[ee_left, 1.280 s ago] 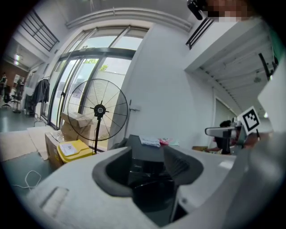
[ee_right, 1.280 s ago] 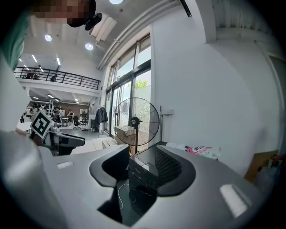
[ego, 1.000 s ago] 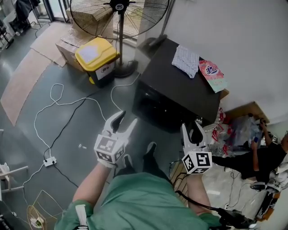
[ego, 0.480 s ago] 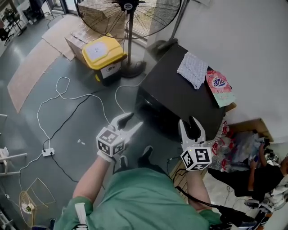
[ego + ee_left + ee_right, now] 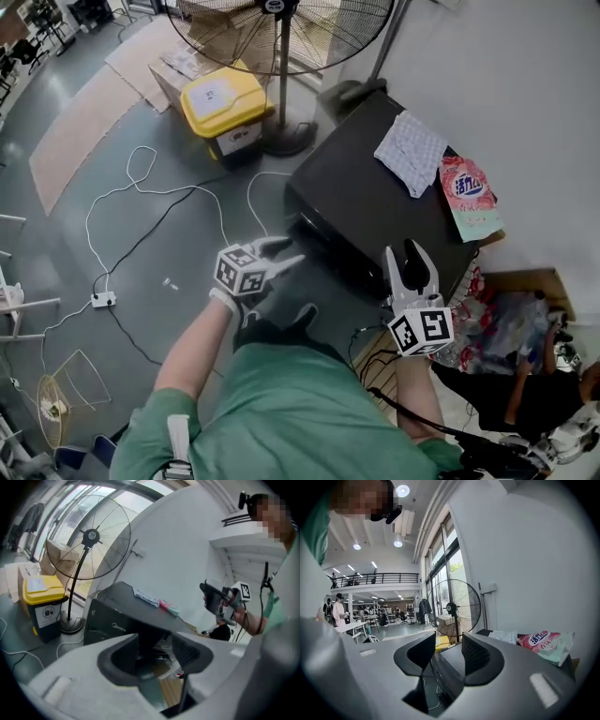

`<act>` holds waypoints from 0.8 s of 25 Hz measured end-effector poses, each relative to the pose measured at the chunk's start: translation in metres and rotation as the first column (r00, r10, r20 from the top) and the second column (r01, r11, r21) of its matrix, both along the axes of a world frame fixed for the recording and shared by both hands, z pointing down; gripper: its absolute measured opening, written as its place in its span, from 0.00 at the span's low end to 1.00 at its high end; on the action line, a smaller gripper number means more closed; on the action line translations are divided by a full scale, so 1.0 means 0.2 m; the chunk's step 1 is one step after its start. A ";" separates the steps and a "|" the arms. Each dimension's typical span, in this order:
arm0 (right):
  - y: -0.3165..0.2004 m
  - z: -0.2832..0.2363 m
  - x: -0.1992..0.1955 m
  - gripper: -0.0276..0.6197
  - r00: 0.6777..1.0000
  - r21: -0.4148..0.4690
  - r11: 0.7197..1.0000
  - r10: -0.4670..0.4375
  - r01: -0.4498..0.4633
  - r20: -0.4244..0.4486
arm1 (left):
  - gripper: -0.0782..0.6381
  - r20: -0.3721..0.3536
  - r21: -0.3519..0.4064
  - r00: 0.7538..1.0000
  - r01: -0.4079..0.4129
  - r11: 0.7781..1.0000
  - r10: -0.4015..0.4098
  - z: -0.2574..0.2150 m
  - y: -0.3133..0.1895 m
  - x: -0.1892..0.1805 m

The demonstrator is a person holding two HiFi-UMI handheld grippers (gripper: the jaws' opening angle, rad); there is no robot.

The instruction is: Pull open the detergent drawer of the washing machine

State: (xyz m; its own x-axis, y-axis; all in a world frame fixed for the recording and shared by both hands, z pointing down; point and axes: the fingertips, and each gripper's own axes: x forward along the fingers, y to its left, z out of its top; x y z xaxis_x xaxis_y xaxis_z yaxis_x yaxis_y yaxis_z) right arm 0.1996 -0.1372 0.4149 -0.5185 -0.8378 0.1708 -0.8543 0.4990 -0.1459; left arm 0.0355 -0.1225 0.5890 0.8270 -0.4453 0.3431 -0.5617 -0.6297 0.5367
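1. Grey concrete floor (image 5: pixel 112 187), strewn with loose white cable (image 5: pixel 141 202), lies nearest, under the person's feet.
2. Left tongs (image 5: pixel 292 251) stand apart with nothing between them. They are aimed at the machine's front and short of touching it.
3. Right tongs (image 5: pixel 403 253) likewise gape empty, near the machine's closer right corner.
4. Next comes the black washing machine (image 5: pixel 375 202), set against the white wall, its front panel (image 5: pixel 110 623) facing the person. The detergent drawer probably sits shut in that panel's top strip, though dark on dark I cannot make out its seam.
5. To do the step well, bring one pair of tongs level with the drawer's lip and close them on the recess. Then draw straight out, without twisting. The other pair could steady the lid.
6. On that lid lie a folded cloth (image 5: pixel 412 150) and a pink detergent bag (image 5: pixel 469 192), away from the front panel.
7. Farthest stand a yellow bin (image 5: pixel 223 103) and a pedestal fan (image 5: pixel 281 28).
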 end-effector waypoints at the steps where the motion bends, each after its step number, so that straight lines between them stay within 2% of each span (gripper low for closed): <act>1: -0.01 0.01 0.01 0.30 1.000 -0.007 1.000 0.004 -0.004 -0.002 | 0.42 -0.004 -0.022 1.000 -0.008 1.000 0.008 0.04 -0.02 0.01; 4: -0.01 0.06 0.04 0.30 0.999 -0.033 0.999 0.025 -0.026 -0.022 | 0.42 0.005 -0.076 0.999 -0.043 0.996 0.044 0.18 -0.08 0.02; 9: -0.01 0.14 0.08 0.30 0.990 -0.079 0.988 0.127 -0.132 -0.061 | 0.43 -0.010 -0.116 0.994 -0.107 0.988 0.106 0.36 -0.22 0.00; 12: 0.00 0.16 0.06 0.30 0.982 -0.095 0.980 0.169 -0.177 -0.088 | 0.50 -0.028 -0.136 0.993 -0.116 0.984 0.113 0.45 -0.31 0.00; 16: 0.04 0.18 0.01 0.30 0.970 -0.116 0.966 0.219 -0.231 -0.104 | 0.54 -0.113 -0.164 0.984 -0.159 0.974 0.141 0.51 -0.39 0.01; 20: 0.10 0.22 -0.03 0.30 0.955 -0.134 0.950 0.262 -0.280 -0.137 | 0.58 -0.214 -0.191 0.957 -0.239 0.952 0.197 0.54 -0.43 0.06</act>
State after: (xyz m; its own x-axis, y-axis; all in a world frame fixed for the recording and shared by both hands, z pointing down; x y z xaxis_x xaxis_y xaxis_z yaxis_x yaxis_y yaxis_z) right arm 0.1943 -0.1169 0.4587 -0.2442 -0.9038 0.3513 -0.9697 0.2259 -0.0931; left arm 0.0483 -0.2090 0.6970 0.9546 -0.1810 0.2364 -0.2977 -0.5848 0.7545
